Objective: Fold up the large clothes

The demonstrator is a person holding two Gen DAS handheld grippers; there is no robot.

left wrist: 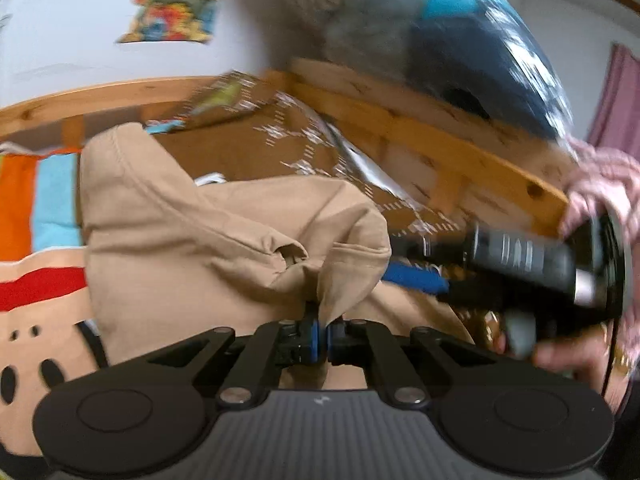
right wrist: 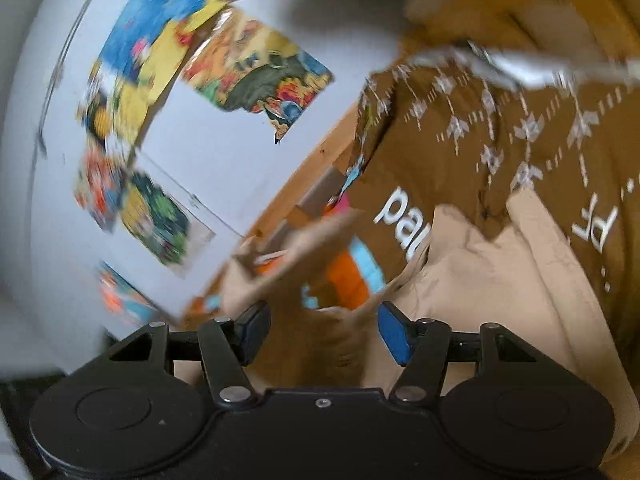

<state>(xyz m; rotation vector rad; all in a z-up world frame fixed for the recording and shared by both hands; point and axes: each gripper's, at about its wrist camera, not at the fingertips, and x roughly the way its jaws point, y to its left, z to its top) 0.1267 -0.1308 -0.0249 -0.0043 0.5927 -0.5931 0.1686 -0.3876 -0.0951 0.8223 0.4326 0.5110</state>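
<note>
The right tool [right wrist: 320, 334] stands with its jaws wide apart, the blue pad [right wrist: 394, 338] on one finger and a darker pad [right wrist: 254, 334] on the other. Between them, tan cloth of a garment [right wrist: 500, 280] rises close to the lens, one edge running past the blue pad; whether it touches the pad cannot be told. The tan garment spreads to the right, lying on a brown bedspread [right wrist: 480, 128] with a pale geometric print and white lettering. An orange and light blue striped fabric [right wrist: 356, 276] shows beyond the gap. Left, blurred colourful posters [right wrist: 256, 76] hang on a white wall [right wrist: 224, 160], above a wooden bed frame [right wrist: 312, 176].
</note>
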